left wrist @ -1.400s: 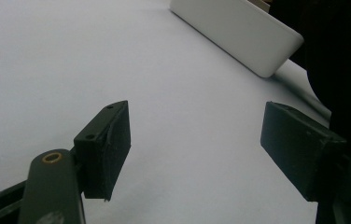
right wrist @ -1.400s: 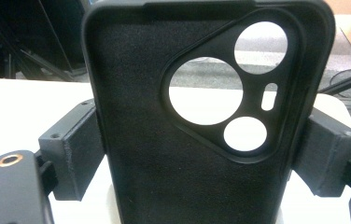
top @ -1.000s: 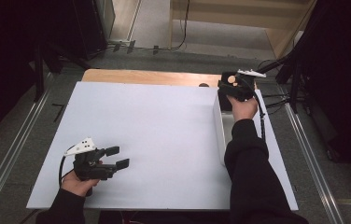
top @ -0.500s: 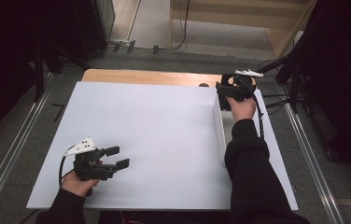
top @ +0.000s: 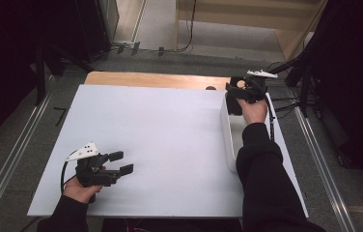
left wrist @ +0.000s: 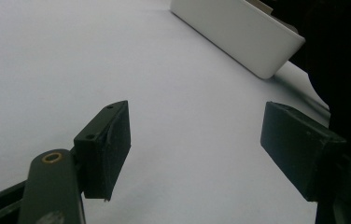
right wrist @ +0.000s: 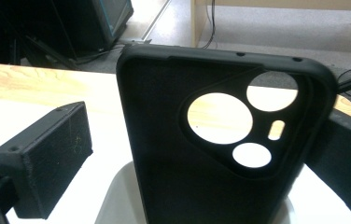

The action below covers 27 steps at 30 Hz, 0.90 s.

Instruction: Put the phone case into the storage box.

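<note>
The black soft-plastic phone case [right wrist: 220, 140] stands upright in the white oblong tray [top: 228, 137] at the counter's right, between the wide right tongs [right wrist: 201, 154], whose jaws have just been opening. To let go well, the right tongs should draw straight back without tipping the case. Left tongs [top: 120, 163] wide, empty, near the counter's front left.

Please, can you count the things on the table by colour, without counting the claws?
Black: 1, the phone case, standing between the jaws of the right claw.
White: 2, the tray and the sheet that covers the table.
Total: 3
</note>
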{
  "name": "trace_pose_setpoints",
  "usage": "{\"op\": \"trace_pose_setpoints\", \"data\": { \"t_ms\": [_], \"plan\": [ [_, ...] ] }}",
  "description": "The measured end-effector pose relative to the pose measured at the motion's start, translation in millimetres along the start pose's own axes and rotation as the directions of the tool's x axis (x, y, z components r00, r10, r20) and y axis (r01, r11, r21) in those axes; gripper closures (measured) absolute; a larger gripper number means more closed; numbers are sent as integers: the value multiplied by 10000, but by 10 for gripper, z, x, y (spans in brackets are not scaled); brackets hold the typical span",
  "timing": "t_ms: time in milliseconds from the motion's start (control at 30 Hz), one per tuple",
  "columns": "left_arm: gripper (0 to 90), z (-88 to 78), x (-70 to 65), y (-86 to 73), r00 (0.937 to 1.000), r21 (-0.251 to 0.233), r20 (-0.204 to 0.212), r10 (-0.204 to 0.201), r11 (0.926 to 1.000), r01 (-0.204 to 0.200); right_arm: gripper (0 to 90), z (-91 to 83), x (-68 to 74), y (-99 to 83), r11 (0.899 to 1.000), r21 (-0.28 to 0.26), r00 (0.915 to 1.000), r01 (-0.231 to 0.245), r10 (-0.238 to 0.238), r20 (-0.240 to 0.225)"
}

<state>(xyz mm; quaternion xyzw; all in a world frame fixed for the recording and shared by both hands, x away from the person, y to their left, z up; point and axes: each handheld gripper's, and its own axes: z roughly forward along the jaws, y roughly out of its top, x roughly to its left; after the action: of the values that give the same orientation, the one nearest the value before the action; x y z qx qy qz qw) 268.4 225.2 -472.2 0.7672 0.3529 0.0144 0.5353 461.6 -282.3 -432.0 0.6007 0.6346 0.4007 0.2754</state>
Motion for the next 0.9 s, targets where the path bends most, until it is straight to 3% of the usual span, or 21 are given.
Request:
{"op": "trace_pose_setpoints", "data": {
  "t_ms": [333, 667, 900],
  "plan": [
    [242, 29, 21, 4, 10000, 62, -30, -32, 10000, 33, 0, -76, -61, 97, 9996, 207, 9994, 208, -203, -270],
    [242, 16, -2, 5, 10000, 31, -6, 0, 10000, 0, 0, -190, -21, 236, 9994, 131, 9987, 305, -300, -413],
    [242, 9, -5, 8, 10000, 19, 43, 68, 10000, -68, 0, -372, 92, 396, 9985, -125, 9965, 541, -547, -627]
  ]
}}
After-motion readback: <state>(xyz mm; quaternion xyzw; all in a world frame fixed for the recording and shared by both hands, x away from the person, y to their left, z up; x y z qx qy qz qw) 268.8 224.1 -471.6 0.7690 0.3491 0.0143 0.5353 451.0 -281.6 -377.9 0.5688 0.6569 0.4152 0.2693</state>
